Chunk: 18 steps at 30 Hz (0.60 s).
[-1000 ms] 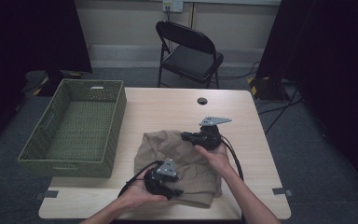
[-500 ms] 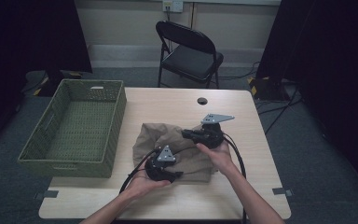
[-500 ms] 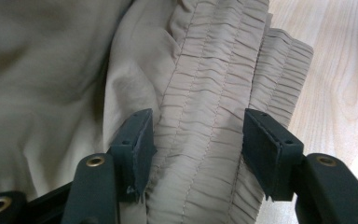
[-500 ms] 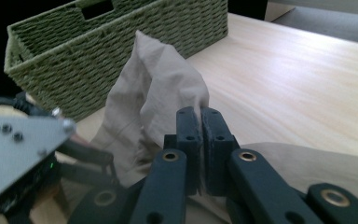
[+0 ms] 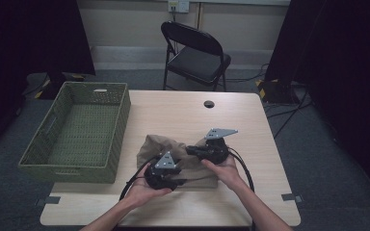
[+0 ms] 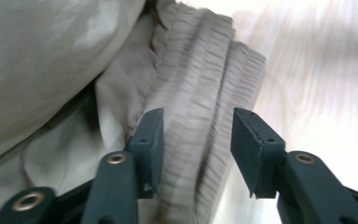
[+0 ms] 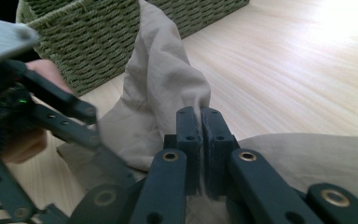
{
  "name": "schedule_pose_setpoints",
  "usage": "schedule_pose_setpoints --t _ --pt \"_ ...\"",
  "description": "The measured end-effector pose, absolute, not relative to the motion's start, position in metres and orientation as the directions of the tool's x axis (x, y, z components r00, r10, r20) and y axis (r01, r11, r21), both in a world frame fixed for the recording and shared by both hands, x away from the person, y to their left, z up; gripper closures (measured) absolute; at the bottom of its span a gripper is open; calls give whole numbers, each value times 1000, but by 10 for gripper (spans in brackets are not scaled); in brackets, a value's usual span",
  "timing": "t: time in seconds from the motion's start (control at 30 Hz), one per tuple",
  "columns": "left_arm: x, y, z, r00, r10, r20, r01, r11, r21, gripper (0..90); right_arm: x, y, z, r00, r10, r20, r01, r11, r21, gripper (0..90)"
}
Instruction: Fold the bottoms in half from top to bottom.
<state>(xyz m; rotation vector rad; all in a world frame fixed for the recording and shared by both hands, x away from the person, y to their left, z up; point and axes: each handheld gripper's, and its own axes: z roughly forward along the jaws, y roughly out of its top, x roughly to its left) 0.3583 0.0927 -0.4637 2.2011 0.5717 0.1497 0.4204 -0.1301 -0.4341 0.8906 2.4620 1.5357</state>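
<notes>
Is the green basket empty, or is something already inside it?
Empty: the green basket shows only bare woven bottom; the beige garment lies on the table.

The crumpled beige cloth garment looks soft and matt, with a finely gathered, ribbed waistband. The pale wooden table is smooth with a light sheen and visible grain. At its nine o'clock side, the olive-green woven wicker basket looks coarse and rough. The right gripper has matt dark plastic-looking jaws with brass-coloured rivets.
</notes>
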Motion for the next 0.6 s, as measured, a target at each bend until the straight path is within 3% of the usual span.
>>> schedule_pose_setpoints --t 0.2,0.6 --pt "358 88 -473 895 443 -45 331 -593 734 635 412 -118 -429 -833 518 196 403 324 856 865" --pt "361 86 -475 888 459 -35 333 -588 737 666 390 -114 -437 -855 488 178 394 384 835 865"
